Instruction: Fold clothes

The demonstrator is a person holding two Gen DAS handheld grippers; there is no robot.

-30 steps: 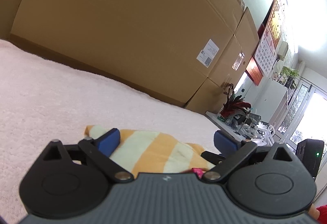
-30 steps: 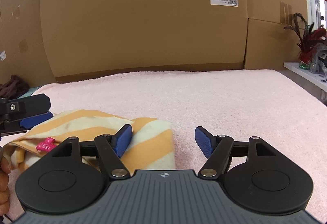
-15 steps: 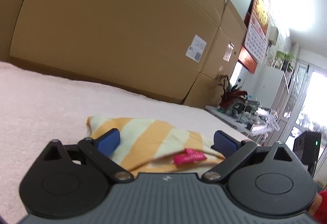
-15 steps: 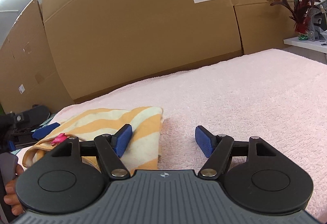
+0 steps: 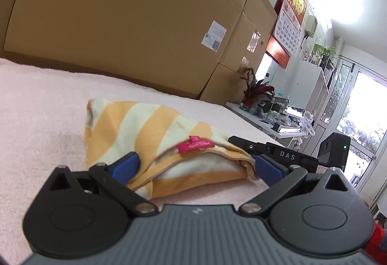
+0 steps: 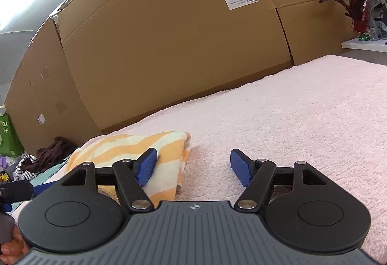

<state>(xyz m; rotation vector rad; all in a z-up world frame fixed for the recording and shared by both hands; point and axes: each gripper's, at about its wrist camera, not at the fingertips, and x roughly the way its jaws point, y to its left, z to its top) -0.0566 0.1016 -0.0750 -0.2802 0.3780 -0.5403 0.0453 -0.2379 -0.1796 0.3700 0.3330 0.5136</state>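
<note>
A broad surface covered in pale pink terry towelling [image 5: 43, 100] carries everything here; its looped pile shows plainly in the right wrist view [image 6: 302, 120]. The far edge runs along the foot of large brown cardboard boxes [image 6: 169, 47]. One thing lies directly on the towelling: a folded garment of soft knit with wide orange and cream stripes [image 5: 145, 127], seen again near the left side of the surface in the right wrist view [image 6: 145, 146]. A small bright pink sewn label [image 5: 196, 145] sits on its upper layer by an open edge, where the layers gape slightly.
</note>
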